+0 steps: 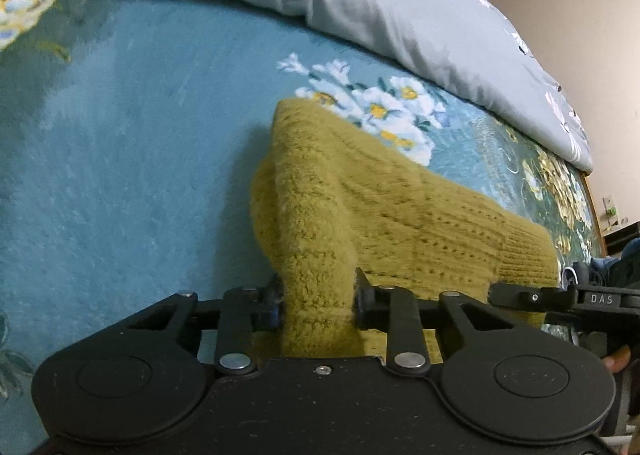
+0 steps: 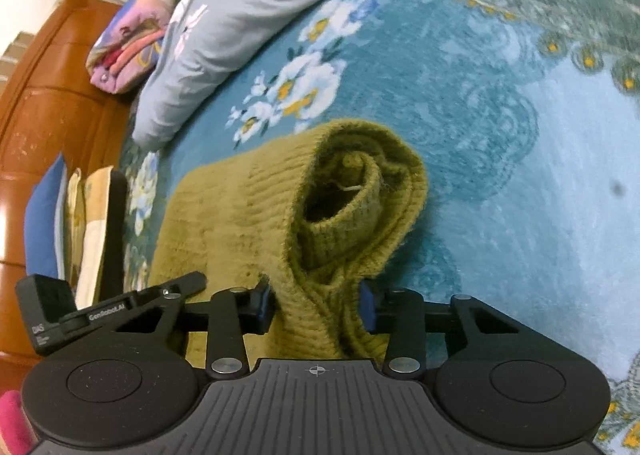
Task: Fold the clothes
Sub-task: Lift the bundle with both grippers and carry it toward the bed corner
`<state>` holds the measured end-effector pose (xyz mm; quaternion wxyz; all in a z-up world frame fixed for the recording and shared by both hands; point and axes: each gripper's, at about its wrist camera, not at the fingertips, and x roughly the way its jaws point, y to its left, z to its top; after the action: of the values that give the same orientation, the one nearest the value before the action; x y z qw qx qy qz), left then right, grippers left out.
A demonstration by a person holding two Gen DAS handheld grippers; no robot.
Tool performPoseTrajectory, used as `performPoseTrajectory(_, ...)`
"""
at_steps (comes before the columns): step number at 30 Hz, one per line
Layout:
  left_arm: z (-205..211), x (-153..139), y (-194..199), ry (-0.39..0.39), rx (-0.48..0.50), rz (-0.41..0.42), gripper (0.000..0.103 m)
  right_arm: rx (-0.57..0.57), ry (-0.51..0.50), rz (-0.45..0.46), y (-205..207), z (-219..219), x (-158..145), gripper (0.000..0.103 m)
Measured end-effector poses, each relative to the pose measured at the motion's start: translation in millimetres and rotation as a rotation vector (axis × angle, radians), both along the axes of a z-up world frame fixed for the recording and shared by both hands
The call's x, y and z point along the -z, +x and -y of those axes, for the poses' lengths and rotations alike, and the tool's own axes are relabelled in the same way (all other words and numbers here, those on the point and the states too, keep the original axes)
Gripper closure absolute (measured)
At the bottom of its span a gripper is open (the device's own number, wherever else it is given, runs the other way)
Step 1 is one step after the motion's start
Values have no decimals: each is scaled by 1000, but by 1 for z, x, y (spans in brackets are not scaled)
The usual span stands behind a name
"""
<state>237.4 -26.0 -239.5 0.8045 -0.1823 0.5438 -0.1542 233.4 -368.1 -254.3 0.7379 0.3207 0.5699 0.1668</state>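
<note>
Sweater (image 1: 360, 207) lies mid-bed on the teal blanket (image 1: 120, 175). Left gripper (image 1: 318, 303) pinches one bunched end. Right gripper (image 2: 318, 307) pinches the other.

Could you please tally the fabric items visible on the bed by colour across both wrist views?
Mustard-yellow knitted sweater: 1
Grey floral quilt: 1
Teal floral plush blanket: 1
Pink and purple folded cloth bundle: 1
Total: 4

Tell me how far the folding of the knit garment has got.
Done: little, the olive knit sweater lies bunched on the teal floral blanket. In hand: the left hand-held gripper and right hand-held gripper each pinch a bunch of it. Left: spreading it flat and every fold.
</note>
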Motion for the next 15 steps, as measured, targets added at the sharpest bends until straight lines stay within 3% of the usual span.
performPoseTrajectory(8,-5,-34,-21,-10,-34,-13,76,-42,-32,7,-8,-18,-38,67)
performPoseTrajectory(15,-21,-72,-56,-23,-40,2,76,-59,-35,0,-39,-32,-77,68)
